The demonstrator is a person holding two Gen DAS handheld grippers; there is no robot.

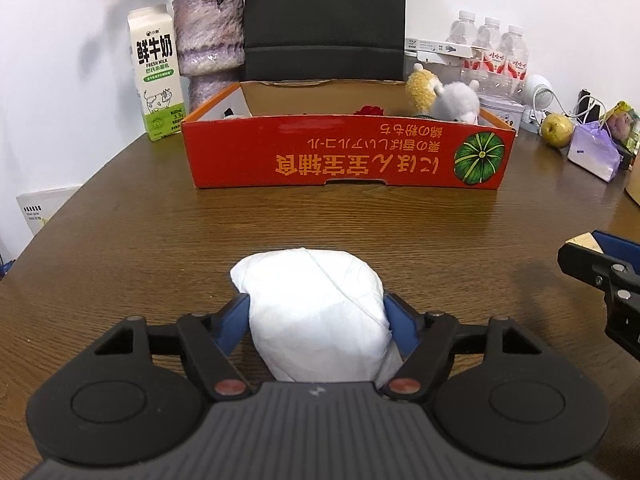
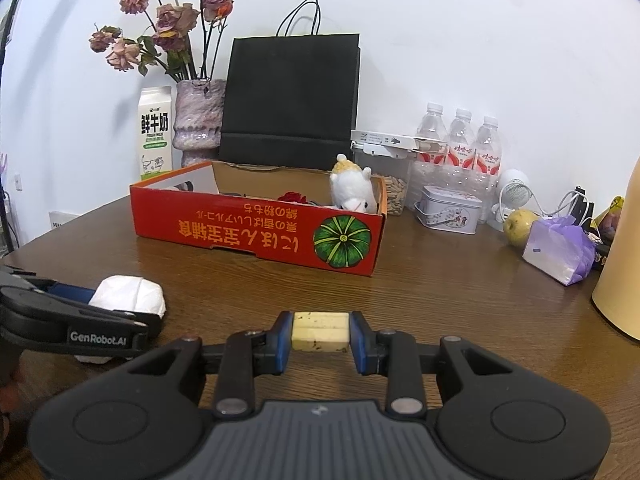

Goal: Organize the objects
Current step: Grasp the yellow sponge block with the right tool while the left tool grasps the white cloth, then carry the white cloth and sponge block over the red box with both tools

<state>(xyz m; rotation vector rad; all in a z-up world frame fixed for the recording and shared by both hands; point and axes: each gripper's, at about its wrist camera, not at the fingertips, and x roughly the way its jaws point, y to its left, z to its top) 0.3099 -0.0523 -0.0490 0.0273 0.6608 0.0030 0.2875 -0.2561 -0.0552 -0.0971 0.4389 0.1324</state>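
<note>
My left gripper [image 1: 317, 312] is shut on a white tissue pack [image 1: 316, 312], held low over the brown table; it also shows in the right wrist view [image 2: 128, 290] at the left. My right gripper [image 2: 319, 332] is shut on a pale yellow block [image 2: 319, 330]; the block shows at the right edge of the left wrist view [image 1: 586, 242]. An open red cardboard box [image 1: 340, 156] stands ahead in the middle of the table, also in the right wrist view [image 2: 256, 232]. It holds a plush toy [image 2: 354, 190] and a red item [image 2: 292, 197].
Behind the box stand a milk carton [image 1: 156, 76], a vase of dried roses [image 1: 210, 48] and a black paper bag [image 1: 324, 20]. To the right are water bottles [image 2: 460, 148], a tin [image 2: 450, 210], a pear [image 2: 518, 227], a purple bag [image 2: 560, 250] and a yellow container [image 2: 620, 260].
</note>
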